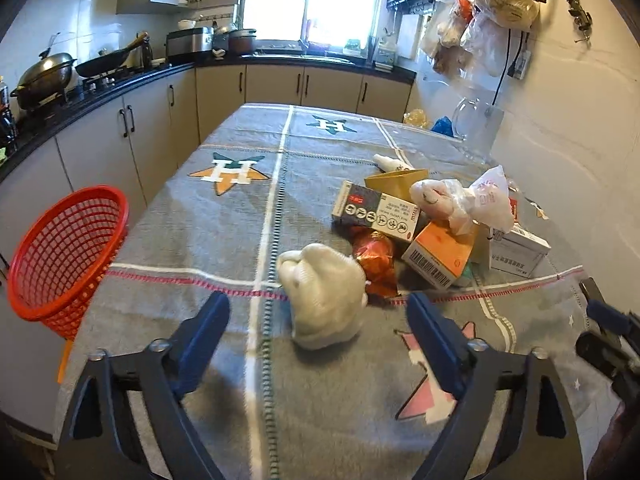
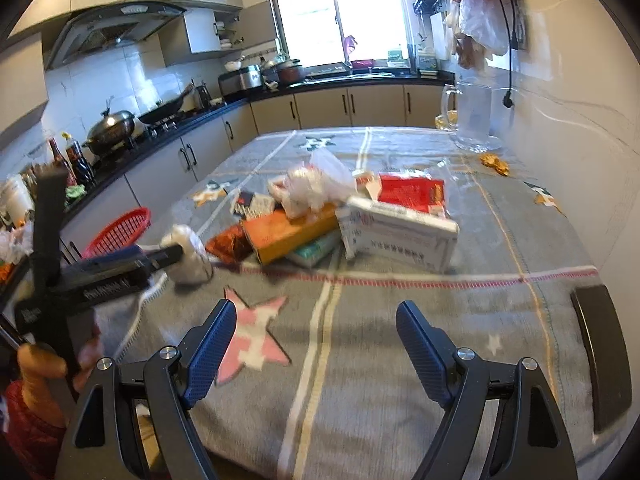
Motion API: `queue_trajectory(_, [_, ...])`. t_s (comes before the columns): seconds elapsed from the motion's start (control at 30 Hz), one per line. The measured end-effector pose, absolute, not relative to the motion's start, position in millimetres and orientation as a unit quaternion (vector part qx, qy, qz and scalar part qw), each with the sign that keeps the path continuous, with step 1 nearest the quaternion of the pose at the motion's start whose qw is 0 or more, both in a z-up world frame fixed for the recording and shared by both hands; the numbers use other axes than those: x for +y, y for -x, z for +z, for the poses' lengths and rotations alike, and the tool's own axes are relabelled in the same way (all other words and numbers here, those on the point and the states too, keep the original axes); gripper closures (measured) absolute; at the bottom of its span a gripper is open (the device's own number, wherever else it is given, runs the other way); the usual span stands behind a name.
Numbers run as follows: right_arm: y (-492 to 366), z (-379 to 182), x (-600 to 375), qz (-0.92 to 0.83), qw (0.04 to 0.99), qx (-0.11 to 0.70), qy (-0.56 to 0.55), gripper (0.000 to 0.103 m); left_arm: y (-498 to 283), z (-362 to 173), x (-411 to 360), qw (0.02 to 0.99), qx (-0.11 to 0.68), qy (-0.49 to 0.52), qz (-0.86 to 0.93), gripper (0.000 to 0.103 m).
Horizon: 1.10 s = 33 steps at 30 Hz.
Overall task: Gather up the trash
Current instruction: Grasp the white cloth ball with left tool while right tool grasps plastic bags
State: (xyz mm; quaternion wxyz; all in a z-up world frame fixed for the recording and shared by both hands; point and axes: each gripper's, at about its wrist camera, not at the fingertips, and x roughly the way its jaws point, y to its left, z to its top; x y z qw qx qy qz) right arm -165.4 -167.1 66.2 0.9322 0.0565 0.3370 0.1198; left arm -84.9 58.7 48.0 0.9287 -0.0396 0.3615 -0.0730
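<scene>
A crumpled white wad (image 1: pixel 324 292) lies on the grey tablecloth (image 1: pixel 224 240) between the spread fingertips of my left gripper (image 1: pixel 318 302), which is open and not touching it. Behind the wad is a heap of trash: an orange foil wrapper (image 1: pixel 374 256), a dark box (image 1: pixel 376 216), an orange box (image 1: pixel 440 256), a white box (image 1: pixel 520 252) and a plastic bag (image 1: pixel 464 200). A red mesh basket (image 1: pixel 68 256) tilts at the table's left edge. My right gripper (image 2: pixel 316 308) is open over bare cloth, short of the white box (image 2: pixel 400 232).
A glass jug (image 2: pixel 472 116) stands at the far right by the wall, with orange scraps (image 2: pixel 496 164) near it. A small white bottle (image 1: pixel 390 163) lies behind the heap. A dark chair back (image 2: pixel 600 356) is at the right edge. Kitchen counters run along the left.
</scene>
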Motion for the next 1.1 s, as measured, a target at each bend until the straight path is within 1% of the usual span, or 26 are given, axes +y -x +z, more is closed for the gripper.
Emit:
queue_trajectory(0.17, [134,79,-167,0.135,0.934,0.325,-0.058,0.017,70,39,56,0.922,0.378,0.043,-0.072,0.026])
queue_trajectory(0.27, [112,85,-165,0.141,0.936,0.318,-0.060,0.017,62,34,55,0.918,0.388,0.042,-0.075,0.037])
queue_trajectory(0.33, [93,87,-163,0.141,0.936,0.316,-0.058,0.017,57,31,56,0.915,0.394,0.045,-0.076,0.050])
queue_trajectory(0.43, [70,87,-161,0.139,0.938,0.312,-0.053,0.017,51,28,57,0.911,0.402,0.051,-0.081,0.056])
queue_trajectory(0.57, [45,80,-158,0.143,0.935,0.318,-0.055,0.017,50,28,54,0.911,0.401,0.044,-0.080,0.059])
queue_trajectory(0.63, [35,75,-153,0.140,0.933,0.328,-0.046,0.026,51,27,53,0.912,0.401,0.040,-0.079,0.060])
queue_trajectory(0.67, [31,72,-152,0.143,0.930,0.337,-0.047,0.042,51,28,53,0.912,0.400,0.038,-0.078,0.060])
queue_trajectory(0.7, [27,70,-151,0.147,0.925,0.347,-0.048,0.054,51,28,52,0.912,0.400,0.036,-0.078,0.060])
queue_trajectory(0.77, [27,66,-152,0.150,0.922,0.353,-0.059,0.064,52,28,53,0.912,0.400,0.035,-0.078,0.060])
queue_trajectory(0.8, [30,67,-152,0.152,0.923,0.348,-0.059,0.076,52,28,53,0.912,0.400,0.036,-0.078,0.060])
queue_trajectory(0.97, [44,70,-155,0.160,0.925,0.336,-0.074,0.081,55,31,54,0.914,0.396,0.041,-0.080,0.060])
queue_trajectory(1.1, [55,76,-155,0.164,0.928,0.324,-0.085,0.082,59,36,56,0.917,0.389,0.042,-0.081,0.060])
